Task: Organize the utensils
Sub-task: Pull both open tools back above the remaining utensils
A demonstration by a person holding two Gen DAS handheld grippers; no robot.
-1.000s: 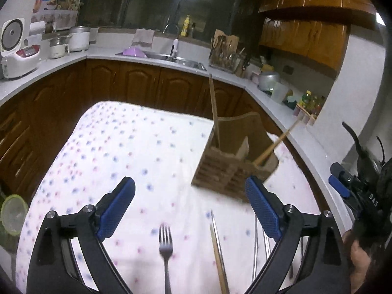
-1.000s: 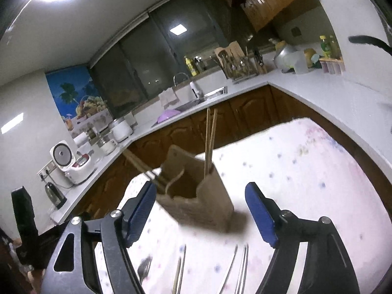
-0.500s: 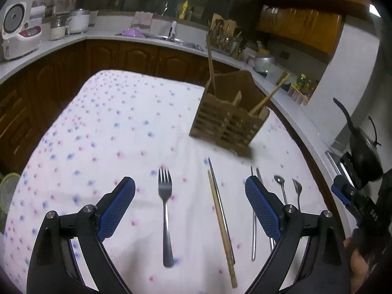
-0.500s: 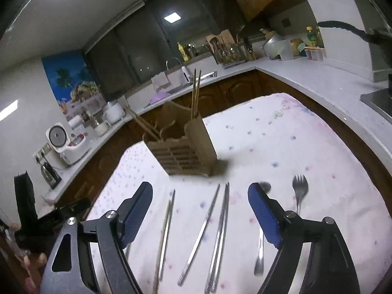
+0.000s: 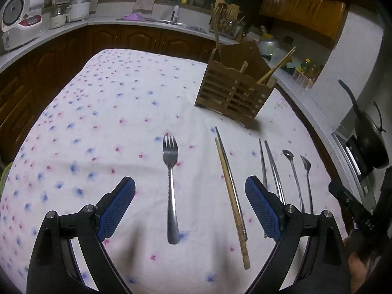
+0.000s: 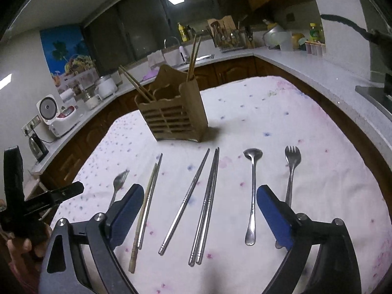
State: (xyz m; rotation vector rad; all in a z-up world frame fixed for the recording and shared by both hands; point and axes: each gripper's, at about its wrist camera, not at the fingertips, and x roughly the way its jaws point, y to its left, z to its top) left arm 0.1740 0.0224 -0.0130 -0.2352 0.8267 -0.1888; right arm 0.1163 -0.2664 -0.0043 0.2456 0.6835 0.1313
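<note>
A wooden slatted utensil holder (image 5: 235,90) stands on the flowered tablecloth, with wooden chopsticks in it; it also shows in the right wrist view (image 6: 174,112). In front of it lie a steel fork (image 5: 170,186), a wooden chopstick (image 5: 231,188), several steel chopsticks (image 6: 208,201), a spoon (image 6: 252,193) and a second fork (image 6: 291,171). My left gripper (image 5: 189,208) is open and empty above the first fork's handle. My right gripper (image 6: 199,215) is open and empty above the steel chopsticks.
The table is covered by a white cloth (image 5: 98,122) with pink and blue flowers. A kitchen counter runs around it with rice cookers (image 5: 17,29), a sink (image 5: 169,20) and a utensil rack. A black pan (image 5: 370,142) sits on the stove at the right.
Both grippers have pulled back and tilted down. The row of utensils on the cloth, first mostly out of frame, is now in full view. Both grippers stayed open.
</note>
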